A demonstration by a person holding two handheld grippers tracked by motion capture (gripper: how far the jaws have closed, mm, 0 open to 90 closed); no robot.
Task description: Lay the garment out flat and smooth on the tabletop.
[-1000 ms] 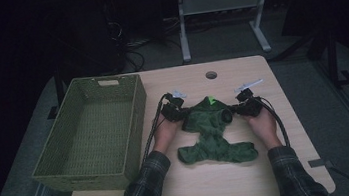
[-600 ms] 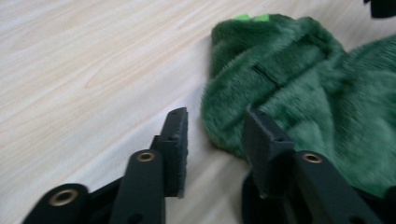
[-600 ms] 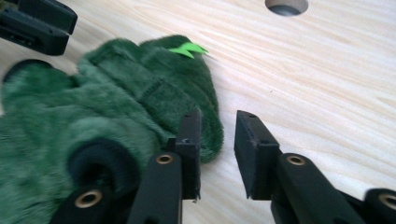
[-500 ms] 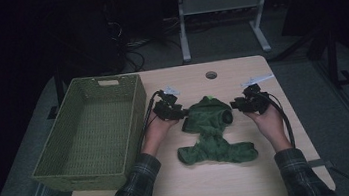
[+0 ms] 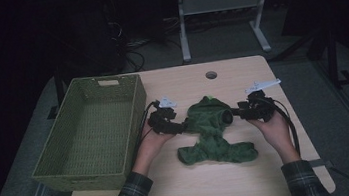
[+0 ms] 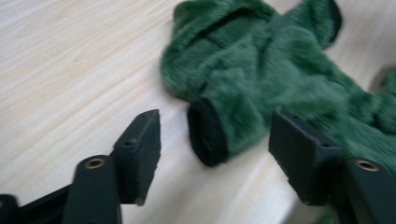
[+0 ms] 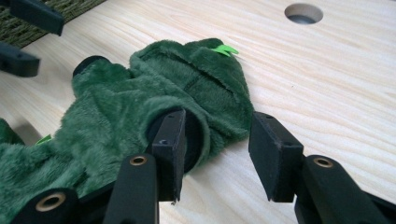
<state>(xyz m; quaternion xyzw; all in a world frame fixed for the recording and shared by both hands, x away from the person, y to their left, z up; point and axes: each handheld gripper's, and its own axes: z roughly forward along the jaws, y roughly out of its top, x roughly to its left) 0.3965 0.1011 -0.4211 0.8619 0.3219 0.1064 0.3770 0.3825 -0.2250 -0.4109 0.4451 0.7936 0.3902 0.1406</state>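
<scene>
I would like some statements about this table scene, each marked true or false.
1. The green plush garment lies on the wooden table. True.
2. The woven basket holds the garment. False: the basket is empty and the garment lies beside it.
3. The left gripper is clamped on a sleeve cuff. False: its jaws stand apart and the cuff lies loose between them.
4. The right gripper has open jaws. True.
5. The table has a round hole. True.
</scene>
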